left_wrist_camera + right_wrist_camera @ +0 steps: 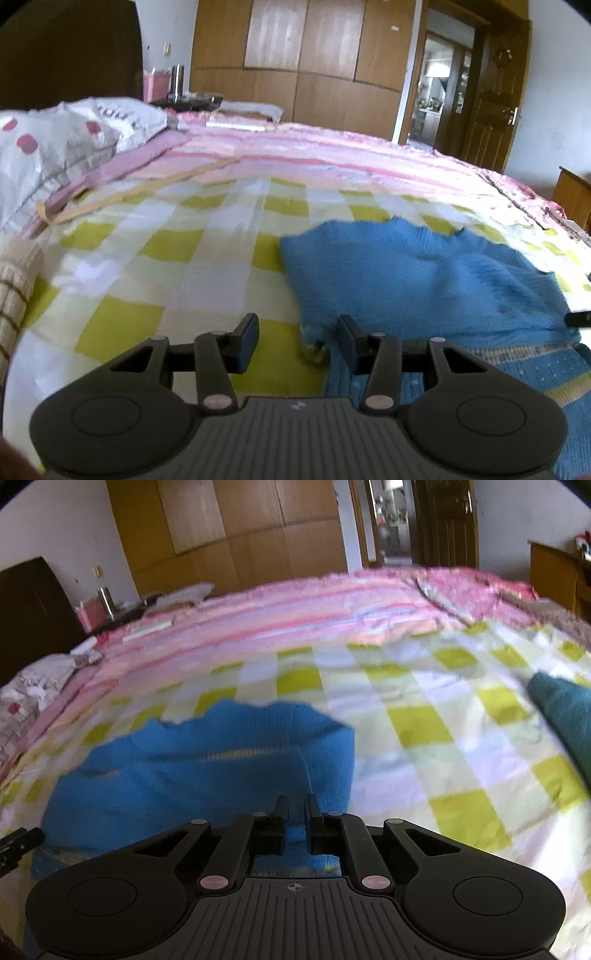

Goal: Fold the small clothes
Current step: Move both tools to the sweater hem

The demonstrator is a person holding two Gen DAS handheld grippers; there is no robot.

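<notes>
Folding the sweater (424, 273) on the bed (207, 236), my right gripper (295, 806) had its jaws clamped on its edge; my left gripper (297, 339), jaws apart beside the sweater's corner, probably needed to grip next.

A bed (207, 236) carries a blue sweater (424, 273) and pillow (55, 147).

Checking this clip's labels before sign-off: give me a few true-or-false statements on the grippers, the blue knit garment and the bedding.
1. The left gripper is open. True.
2. The right gripper is wide open over bare bedding. False: its fingers are nearly together with the blue sweater between them.
3. The sweater lies on a green-and-white checked sheet. True.
4. The sweater is red. False: it is blue.
5. A dark teal garment lies at the right edge of the right wrist view. True.
</notes>
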